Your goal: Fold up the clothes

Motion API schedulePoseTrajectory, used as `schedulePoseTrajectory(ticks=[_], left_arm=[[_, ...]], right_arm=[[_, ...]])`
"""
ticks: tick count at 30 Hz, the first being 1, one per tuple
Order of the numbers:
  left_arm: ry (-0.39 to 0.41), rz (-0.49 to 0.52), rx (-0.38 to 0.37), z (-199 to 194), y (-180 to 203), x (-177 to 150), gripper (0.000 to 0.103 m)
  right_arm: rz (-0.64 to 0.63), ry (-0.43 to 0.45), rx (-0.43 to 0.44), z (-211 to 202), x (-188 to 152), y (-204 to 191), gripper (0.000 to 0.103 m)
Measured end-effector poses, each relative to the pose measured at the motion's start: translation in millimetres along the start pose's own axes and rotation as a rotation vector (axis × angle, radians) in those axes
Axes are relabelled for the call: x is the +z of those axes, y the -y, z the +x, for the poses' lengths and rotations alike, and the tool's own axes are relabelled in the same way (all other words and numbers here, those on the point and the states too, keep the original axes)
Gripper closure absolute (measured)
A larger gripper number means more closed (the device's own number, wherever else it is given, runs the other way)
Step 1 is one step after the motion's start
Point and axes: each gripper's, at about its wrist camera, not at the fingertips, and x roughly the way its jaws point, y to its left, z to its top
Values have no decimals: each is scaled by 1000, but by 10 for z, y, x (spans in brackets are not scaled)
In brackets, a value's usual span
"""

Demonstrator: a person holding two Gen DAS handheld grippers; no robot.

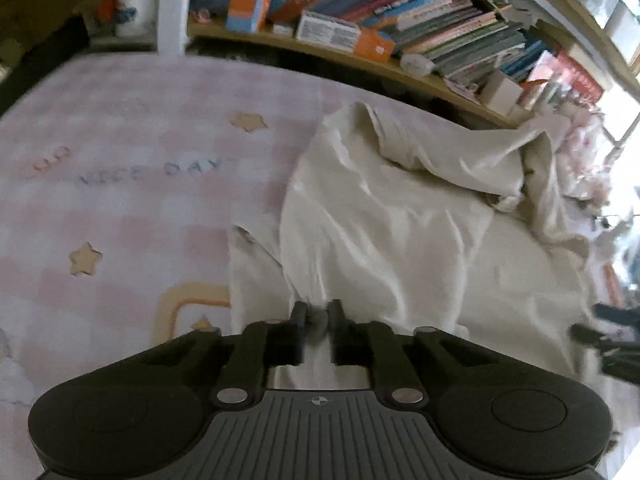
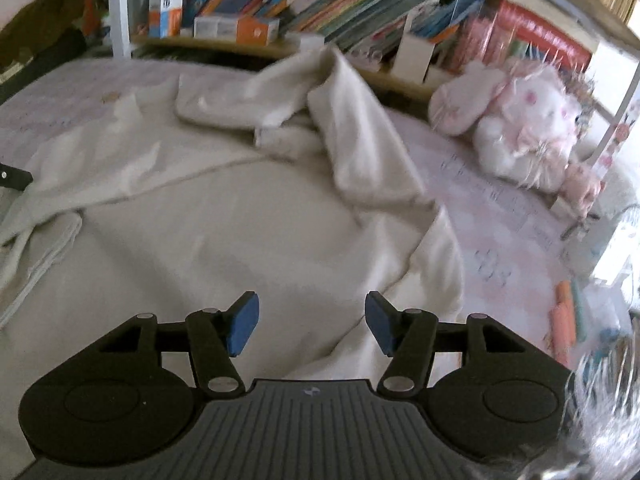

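Observation:
A cream garment [image 1: 400, 216] lies rumpled on a pink checked bed cover [image 1: 120, 200]. My left gripper [image 1: 318, 318] is shut on a gathered fold of the garment at its near edge, and the cloth rises in ridges from the pinch. In the right wrist view the same cream garment [image 2: 240, 232] spreads wide, with a sleeve [image 2: 360, 128] folded over near the far side. My right gripper [image 2: 312, 322] hovers open above the cloth, blue pads [image 2: 242, 324] wide apart, nothing between them.
A low wooden shelf [image 1: 360, 56] packed with books runs along the far side of the bed. A pink and white plush toy [image 2: 520, 120] sits at the right. Orange pens [image 2: 564, 320] lie by the right edge. A white post [image 1: 174, 4] stands at the back.

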Motion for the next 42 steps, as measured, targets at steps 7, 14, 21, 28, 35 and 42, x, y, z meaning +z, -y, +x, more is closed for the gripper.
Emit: schedulePoseTrajectory(ticks=[7, 14, 21, 28, 35, 42], left_arm=[[192, 86, 73, -335, -166, 637, 98], [435, 93, 264, -293, -333, 1715, 97], [391, 66, 473, 231, -393, 2152, 85], [326, 124, 400, 11, -396, 1443, 52], [146, 111, 280, -185, -198, 326, 46], [57, 14, 305, -221, -238, -110, 45]], right_arm=[[21, -93, 52, -1, -91, -74, 48], [23, -166, 160, -60, -114, -322, 46], [-23, -173, 361, -100, -75, -804, 37], [61, -60, 306, -84, 216, -488, 44], [-119, 93, 216, 337, 794, -587, 56], [-269, 103, 163, 1034, 1317, -1006, 59]])
